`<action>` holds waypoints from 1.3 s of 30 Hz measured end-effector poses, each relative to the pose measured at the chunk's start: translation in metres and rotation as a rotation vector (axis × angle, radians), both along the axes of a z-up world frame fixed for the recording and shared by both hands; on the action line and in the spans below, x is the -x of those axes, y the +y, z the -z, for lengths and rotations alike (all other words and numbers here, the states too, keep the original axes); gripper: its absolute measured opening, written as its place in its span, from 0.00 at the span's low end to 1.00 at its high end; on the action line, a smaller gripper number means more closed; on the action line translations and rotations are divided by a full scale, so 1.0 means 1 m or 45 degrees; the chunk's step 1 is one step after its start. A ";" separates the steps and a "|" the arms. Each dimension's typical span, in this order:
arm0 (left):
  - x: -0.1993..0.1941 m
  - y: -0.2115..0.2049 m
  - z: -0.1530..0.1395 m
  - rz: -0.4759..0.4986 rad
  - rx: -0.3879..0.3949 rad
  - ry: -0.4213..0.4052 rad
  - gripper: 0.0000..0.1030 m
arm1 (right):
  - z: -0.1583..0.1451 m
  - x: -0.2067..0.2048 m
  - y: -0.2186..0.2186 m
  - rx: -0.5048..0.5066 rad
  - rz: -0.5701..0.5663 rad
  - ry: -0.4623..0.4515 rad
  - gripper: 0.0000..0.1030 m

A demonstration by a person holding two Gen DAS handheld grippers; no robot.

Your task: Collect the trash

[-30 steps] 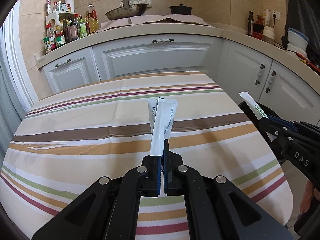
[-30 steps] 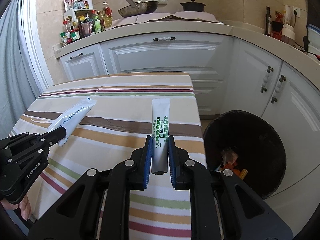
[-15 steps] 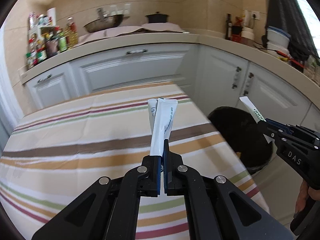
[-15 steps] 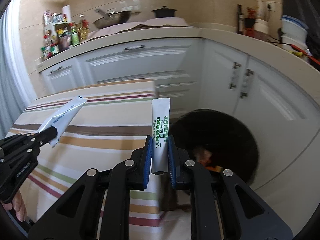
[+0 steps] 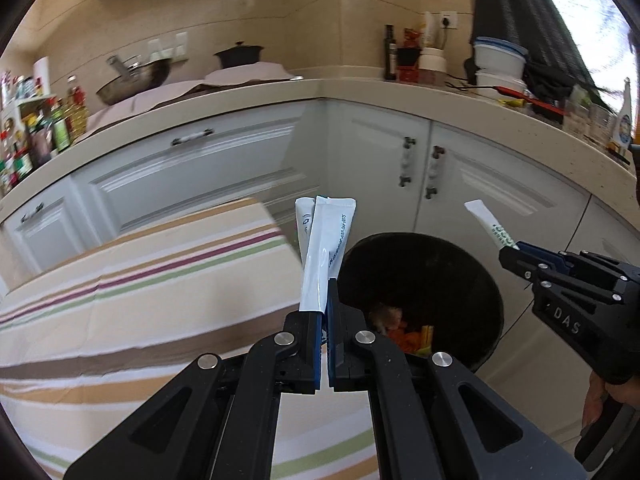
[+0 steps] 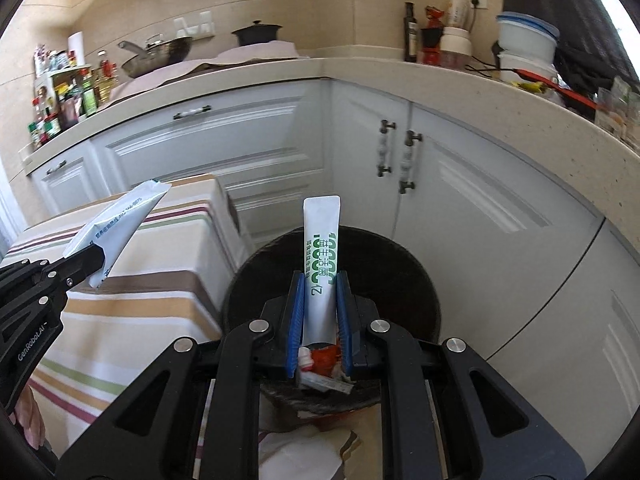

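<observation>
My left gripper (image 5: 323,300) is shut on a white sachet with blue print (image 5: 326,252), which stands upright at the table's right edge beside the black trash bin (image 5: 472,280). In the right wrist view that gripper (image 6: 94,258) and its sachet (image 6: 120,220) show at the left. My right gripper (image 6: 320,284) is shut on a white tube with green lettering (image 6: 321,256), held upright over the bin (image 6: 416,276). The left wrist view shows the right gripper (image 5: 510,252) with its tube (image 5: 490,224) beyond the bin's far right rim. Orange and white scraps (image 6: 324,360) lie in the bin.
A striped tablecloth covers the table (image 5: 140,320) on the left. White cabinets (image 6: 460,184) curve behind the bin under a beige counter (image 6: 440,80) crowded with bottles, pots and containers. A hand (image 5: 600,400) grips the right tool's handle.
Both grippers have swung to the right, off the table and toward the bin, each still holding its packet. The bin now fills the middle of both views.
</observation>
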State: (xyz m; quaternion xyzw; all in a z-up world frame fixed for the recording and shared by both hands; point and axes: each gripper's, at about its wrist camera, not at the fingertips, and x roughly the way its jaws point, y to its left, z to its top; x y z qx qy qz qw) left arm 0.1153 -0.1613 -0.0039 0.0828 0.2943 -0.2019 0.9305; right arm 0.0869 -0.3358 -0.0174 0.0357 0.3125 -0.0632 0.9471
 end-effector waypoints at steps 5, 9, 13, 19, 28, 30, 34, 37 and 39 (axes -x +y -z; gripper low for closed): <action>-0.013 -0.025 0.006 0.039 -0.013 0.007 0.02 | 0.008 -0.012 -0.018 -0.012 0.030 0.008 0.15; -0.024 -0.041 0.011 0.053 -0.019 0.018 0.03 | 0.014 -0.023 -0.029 -0.020 0.051 0.009 0.16; -0.037 -0.056 0.016 0.063 -0.024 0.028 0.06 | 0.020 -0.036 -0.042 -0.038 0.073 0.008 0.17; -0.053 -0.065 0.021 0.028 -0.017 0.031 0.34 | 0.024 -0.048 -0.053 -0.062 0.114 0.001 0.37; -0.045 -0.060 0.009 0.015 0.012 -0.010 0.55 | 0.012 -0.036 -0.052 -0.038 0.139 -0.045 0.51; -0.041 -0.058 0.006 0.018 0.019 -0.016 0.59 | 0.008 -0.031 -0.051 -0.038 0.141 -0.055 0.52; -0.029 -0.053 -0.002 0.017 0.033 -0.051 0.66 | 0.000 -0.021 -0.047 -0.027 0.147 -0.074 0.55; -0.021 -0.048 -0.008 0.006 0.039 -0.078 0.70 | -0.005 -0.011 -0.043 -0.020 0.154 -0.090 0.58; -0.017 -0.044 -0.011 0.000 0.037 -0.091 0.71 | -0.008 -0.004 -0.041 -0.016 0.161 -0.100 0.61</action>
